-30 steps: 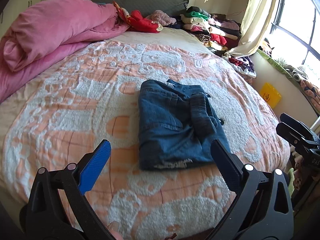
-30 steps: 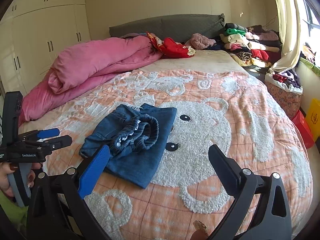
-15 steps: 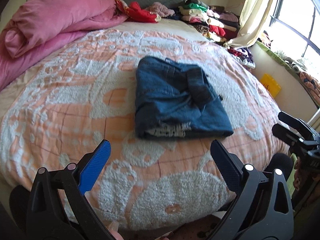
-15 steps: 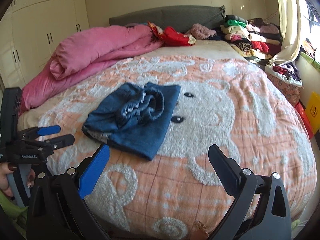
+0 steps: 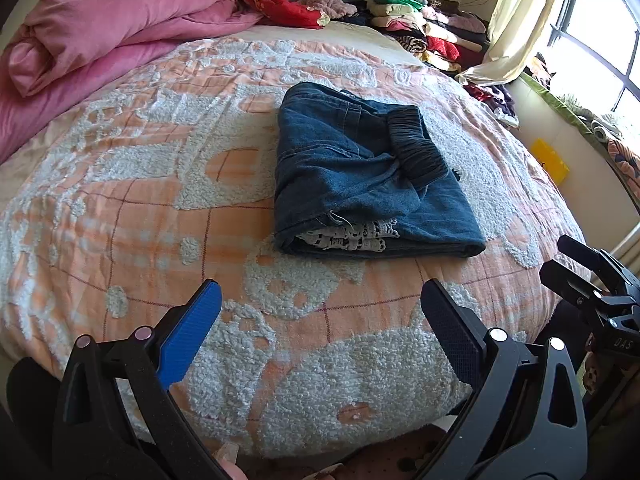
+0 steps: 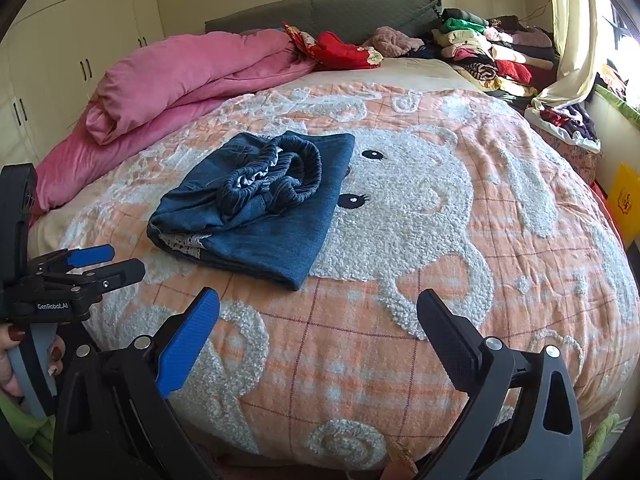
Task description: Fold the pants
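1. Left wrist view: the left gripper [image 5: 320,312] has its jaws spread wide and holds nothing; it hangs over the near edge of the orange-and-white bedspread [image 5: 132,184].
2. The folded denim pants [image 5: 360,176] lie on the bedspread at 12 o'clock from the gripper, well apart from it, with the dark elastic waistband [image 5: 416,148] on top and white lace trim [image 5: 352,236] at the near edge.
3. A pink duvet [image 5: 116,20] is bunched at 10 o'clock; stacked clothes [image 5: 420,24] sit at 1 o'clock; the right gripper [image 5: 580,268] shows at 3 o'clock.
4. Right wrist view: the right gripper [image 6: 318,312] is likewise released and empty.
5. The pants [image 6: 264,204] lie at 11 o'clock, beside the bear face [image 6: 404,200] on the bedspread.
6. At 9 o'clock, a hand [image 6: 16,356] holds the left gripper [image 6: 110,262], its fingers parted with nothing between them.
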Action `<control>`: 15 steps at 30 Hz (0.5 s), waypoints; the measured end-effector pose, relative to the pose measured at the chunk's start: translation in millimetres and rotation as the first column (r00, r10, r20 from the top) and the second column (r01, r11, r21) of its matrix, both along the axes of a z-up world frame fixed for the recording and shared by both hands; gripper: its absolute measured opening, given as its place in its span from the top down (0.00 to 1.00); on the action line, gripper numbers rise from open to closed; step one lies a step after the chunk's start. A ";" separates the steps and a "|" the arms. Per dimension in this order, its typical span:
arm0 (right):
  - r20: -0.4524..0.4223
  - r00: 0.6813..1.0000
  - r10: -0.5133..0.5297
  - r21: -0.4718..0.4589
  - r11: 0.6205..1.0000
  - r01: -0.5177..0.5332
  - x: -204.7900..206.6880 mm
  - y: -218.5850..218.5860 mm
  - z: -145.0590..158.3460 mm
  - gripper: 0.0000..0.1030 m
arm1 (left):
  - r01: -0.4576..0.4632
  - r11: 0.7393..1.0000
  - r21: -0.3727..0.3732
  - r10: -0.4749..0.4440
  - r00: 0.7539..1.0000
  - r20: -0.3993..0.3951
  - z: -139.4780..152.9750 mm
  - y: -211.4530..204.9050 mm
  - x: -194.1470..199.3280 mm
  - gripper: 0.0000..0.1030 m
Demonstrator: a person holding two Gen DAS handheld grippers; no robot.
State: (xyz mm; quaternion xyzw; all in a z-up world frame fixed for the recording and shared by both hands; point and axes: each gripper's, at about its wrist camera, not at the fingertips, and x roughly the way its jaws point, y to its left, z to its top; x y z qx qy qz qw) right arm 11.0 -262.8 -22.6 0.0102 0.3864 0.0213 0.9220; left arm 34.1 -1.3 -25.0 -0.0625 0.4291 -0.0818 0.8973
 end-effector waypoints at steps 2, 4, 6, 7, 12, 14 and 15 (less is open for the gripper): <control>-0.002 1.000 -0.004 -0.002 1.000 0.004 0.5 0.4 -0.3 0.04 | -0.001 1.000 0.002 0.001 1.000 -0.001 -0.2 0.1 -0.1 0.09; -0.004 1.000 -0.008 -0.002 1.000 0.008 0.6 -0.3 -0.3 0.04 | -0.003 1.000 0.004 0.003 1.000 -0.001 0.0 0.1 -0.1 0.09; -0.005 1.000 -0.011 -0.002 1.000 0.010 0.5 -0.6 -0.3 0.04 | -0.005 1.000 0.004 0.005 1.000 -0.002 -0.2 0.2 0.2 0.09; -0.005 1.000 -0.012 -0.003 1.000 0.012 0.7 -1.0 -0.3 0.04 | -0.004 1.000 0.004 0.004 1.000 -0.002 -0.2 0.1 0.3 0.09; -0.005 1.000 -0.015 -0.002 1.000 0.015 0.1 -1.1 0.0 0.04 | -0.005 1.000 0.006 0.005 1.000 -0.005 -0.1 0.4 0.1 0.09; -0.004 1.000 -0.012 -0.002 1.000 0.012 -0.2 -0.7 0.1 0.04 | -0.006 1.000 0.007 0.006 1.000 -0.004 0.4 0.2 -0.5 0.09; -0.005 1.000 -0.010 -0.003 1.000 0.010 -0.2 -0.7 0.1 0.04 | -0.007 1.000 0.007 0.007 1.000 -0.004 0.6 0.2 -0.6 0.09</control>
